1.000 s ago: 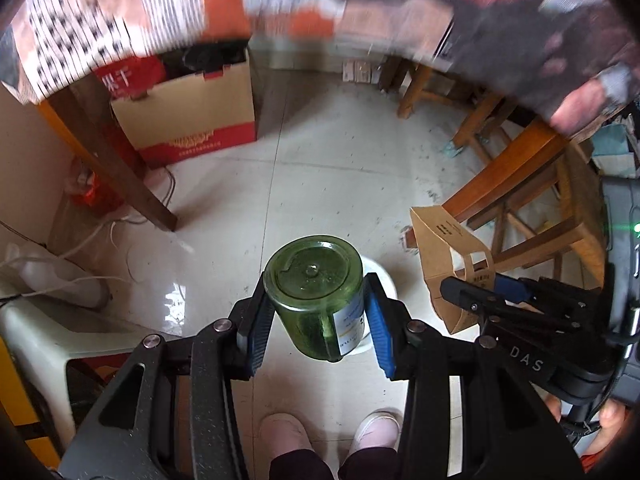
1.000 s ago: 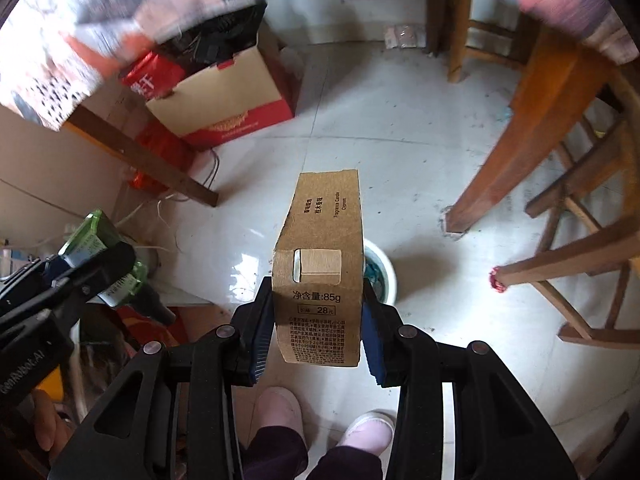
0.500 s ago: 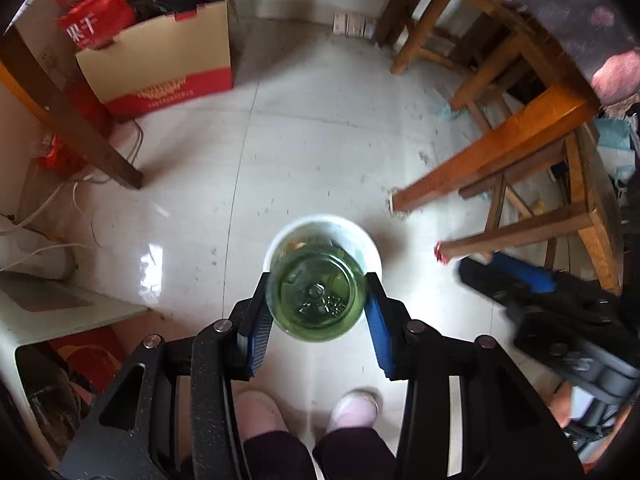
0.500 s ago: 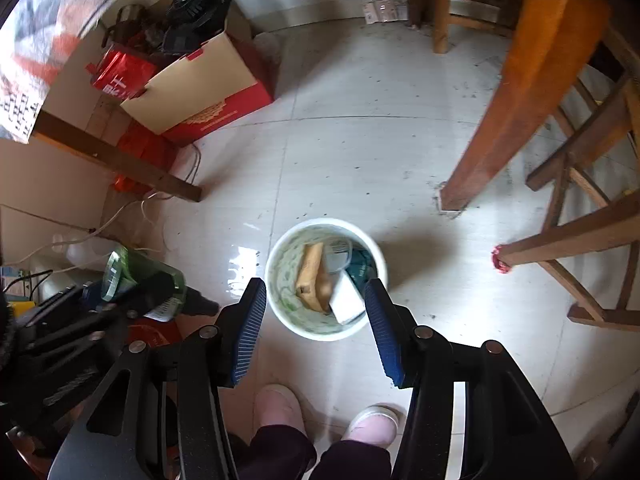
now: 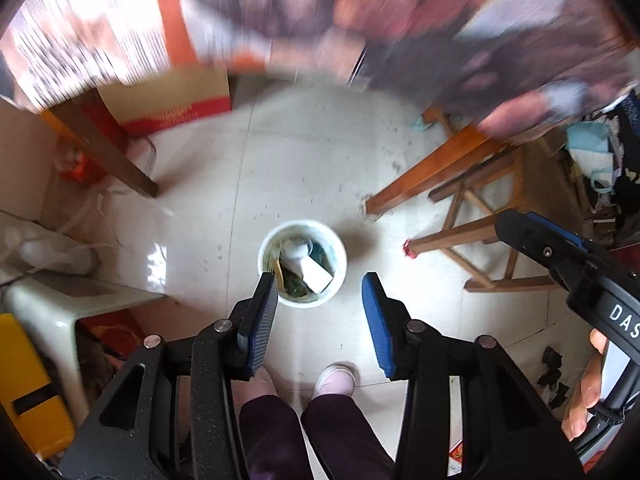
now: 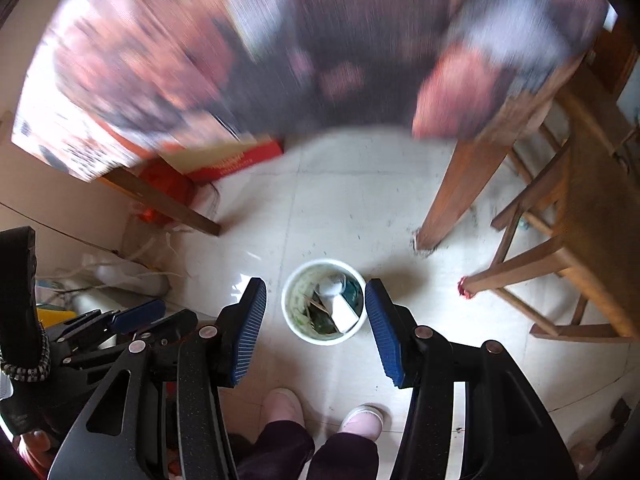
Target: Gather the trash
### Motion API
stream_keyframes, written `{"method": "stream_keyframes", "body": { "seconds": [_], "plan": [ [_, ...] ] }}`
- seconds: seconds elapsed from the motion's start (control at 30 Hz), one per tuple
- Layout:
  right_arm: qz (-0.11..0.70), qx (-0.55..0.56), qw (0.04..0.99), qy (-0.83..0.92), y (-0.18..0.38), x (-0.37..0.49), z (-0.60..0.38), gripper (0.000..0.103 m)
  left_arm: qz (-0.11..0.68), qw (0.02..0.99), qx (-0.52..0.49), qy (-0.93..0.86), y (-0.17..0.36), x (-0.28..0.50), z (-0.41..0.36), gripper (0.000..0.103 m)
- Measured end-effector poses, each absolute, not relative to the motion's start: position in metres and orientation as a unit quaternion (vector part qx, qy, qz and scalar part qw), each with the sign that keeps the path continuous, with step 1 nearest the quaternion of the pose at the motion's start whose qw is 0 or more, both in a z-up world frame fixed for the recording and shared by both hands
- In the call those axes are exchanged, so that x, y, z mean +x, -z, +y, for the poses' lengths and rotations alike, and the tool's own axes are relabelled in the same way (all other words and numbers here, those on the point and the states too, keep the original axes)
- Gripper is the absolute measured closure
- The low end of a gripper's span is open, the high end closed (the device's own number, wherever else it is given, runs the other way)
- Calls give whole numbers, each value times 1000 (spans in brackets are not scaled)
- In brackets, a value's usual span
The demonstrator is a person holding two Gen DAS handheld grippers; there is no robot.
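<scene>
The left gripper [image 5: 318, 290] has let go of the green bottle, its jaws now spread wide and empty above the white bucket [image 5: 340, 248] on the floor. The right gripper [image 6: 316, 300], which gave up its cardboard box a moment earlier, hangs open over the same bucket [image 6: 290, 308]. Both have pulled higher, and the bucket looks smaller below them.

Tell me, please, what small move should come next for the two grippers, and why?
Probably lift both away from the white bin to look for more trash. The left gripper and right gripper both hang open and empty above it, and the trash already lies inside, so nothing is left here to release.
</scene>
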State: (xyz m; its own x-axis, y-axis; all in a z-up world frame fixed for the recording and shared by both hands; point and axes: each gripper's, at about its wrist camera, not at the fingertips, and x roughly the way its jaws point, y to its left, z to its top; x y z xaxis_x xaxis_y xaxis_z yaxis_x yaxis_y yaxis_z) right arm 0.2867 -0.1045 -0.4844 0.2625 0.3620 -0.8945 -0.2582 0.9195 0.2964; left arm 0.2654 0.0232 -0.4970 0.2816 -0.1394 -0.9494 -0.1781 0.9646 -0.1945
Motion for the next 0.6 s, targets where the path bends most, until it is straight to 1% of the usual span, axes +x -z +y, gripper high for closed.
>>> {"method": "stream_keyframes", "body": {
  "seconds": [0.1,0.13,0.23,0.37,0.53,0.6],
  "plan": [
    [553,39,808,-200,423,277,-110,55,573,810,-127,-19,431,255,20,60],
    [548,38,811,-201,410,275,-112,55,561,818,-124,-22,405,251,19,60],
    [521,37,827,-209,344,261,-124,55,528,841,-117,-27,340,238,17,59],
    [479,47,850,-216,268,239,-137,55,466,879,-96,-29,247,208,8,57],
    [410,66,882,-222,177,200,-152,55,396,916,-70,-10,152,164,3,57],
    [372,63,901,-216,141,175,-150,55,366,929,-57,-1,121,142,0,56]
  ]
}}
